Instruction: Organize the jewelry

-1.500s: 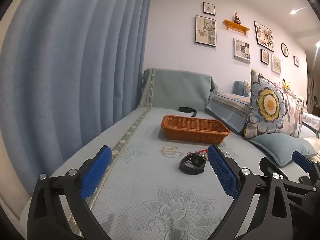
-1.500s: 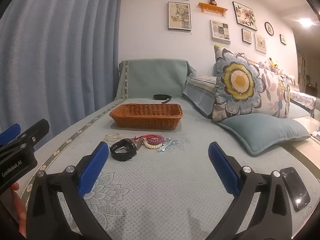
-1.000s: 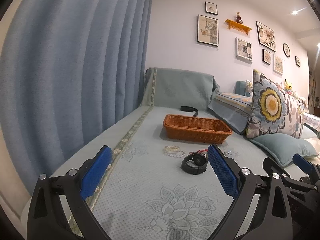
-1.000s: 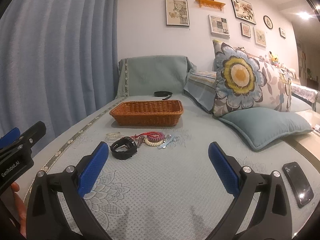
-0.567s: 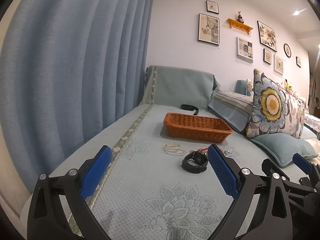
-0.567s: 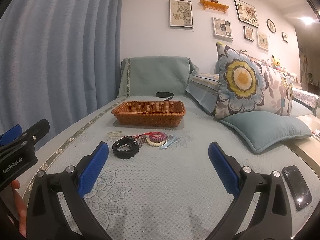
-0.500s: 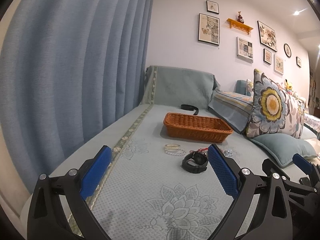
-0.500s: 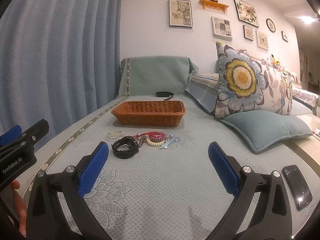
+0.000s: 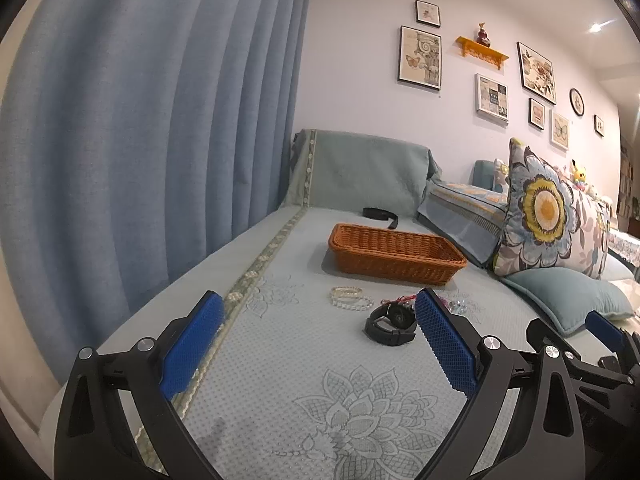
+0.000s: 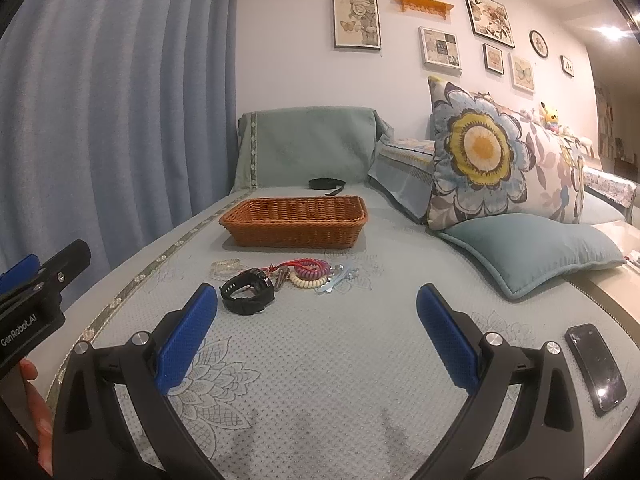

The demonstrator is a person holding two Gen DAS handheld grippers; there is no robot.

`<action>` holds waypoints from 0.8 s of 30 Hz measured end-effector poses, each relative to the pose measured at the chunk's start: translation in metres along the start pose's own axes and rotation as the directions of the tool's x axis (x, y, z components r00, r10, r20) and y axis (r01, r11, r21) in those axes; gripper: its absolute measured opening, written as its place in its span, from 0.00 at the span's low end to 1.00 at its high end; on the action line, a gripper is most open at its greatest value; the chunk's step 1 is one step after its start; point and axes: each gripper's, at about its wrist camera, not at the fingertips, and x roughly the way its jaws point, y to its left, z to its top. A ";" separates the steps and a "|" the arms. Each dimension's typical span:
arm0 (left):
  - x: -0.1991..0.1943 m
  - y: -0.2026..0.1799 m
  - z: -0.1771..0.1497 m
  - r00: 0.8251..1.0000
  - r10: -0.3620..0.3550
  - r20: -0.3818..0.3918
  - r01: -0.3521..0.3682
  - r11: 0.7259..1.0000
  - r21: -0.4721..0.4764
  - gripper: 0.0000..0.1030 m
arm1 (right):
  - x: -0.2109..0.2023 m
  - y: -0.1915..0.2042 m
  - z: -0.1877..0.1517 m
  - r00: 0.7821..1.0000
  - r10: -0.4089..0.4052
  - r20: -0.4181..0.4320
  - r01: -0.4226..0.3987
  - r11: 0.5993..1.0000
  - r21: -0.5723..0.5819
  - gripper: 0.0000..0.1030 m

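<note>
In the left wrist view, the left gripper (image 9: 316, 344) hovers low over a pale green quilted sofa seat (image 9: 280, 360) stitched with a raised flower pattern, its black arms ending in blue ribbed pads (image 9: 188, 344), jaws wide apart and holding nothing. Beyond the pads, near the middle of the seat, lies a black wristwatch with a round face (image 9: 391, 319), its strap curled into a loop; just to its left rest two pale beaded bracelets (image 9: 349, 297), one touching the other. Farther back stands a shallow rectangular woven basket of orange-brown wicker (image 9: 394, 254), well apart from the jewelry. A heavy blue pleated curtain (image 9: 140, 120) hangs along the left, and the right gripper (image 9: 600, 340) juts in at the right edge. In the right wrist view, the right gripper (image 10: 318, 320) is likewise level above the seat with jaws spread and empty. The watch (image 10: 248, 292) sits just beyond its left pad, with a cream beaded bracelet and a pink coiled cord (image 10: 310, 272) bunched to its right, a red string and small silvery pieces touching them. The basket (image 10: 294, 222) lies beyond. A flat black phone (image 10: 596, 362) rests near the right, a plain teal cushion (image 10: 528, 248) farther back, and a bare hand (image 10: 34, 408) holds the left gripper's handle at the left edge.
</note>
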 end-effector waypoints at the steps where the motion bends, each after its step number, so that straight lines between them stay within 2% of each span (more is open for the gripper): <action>1: 0.000 0.000 0.000 1.000 0.001 0.001 -0.001 1.000 0.001 0.91 | 0.000 0.000 0.000 1.000 0.001 0.000 -0.001 1.000 -0.002 0.92; 24: 0.000 0.001 0.000 1.000 0.007 0.007 -0.007 1.000 0.000 0.91 | 0.001 0.001 0.000 1.000 -0.016 0.000 0.016 1.000 -0.016 0.92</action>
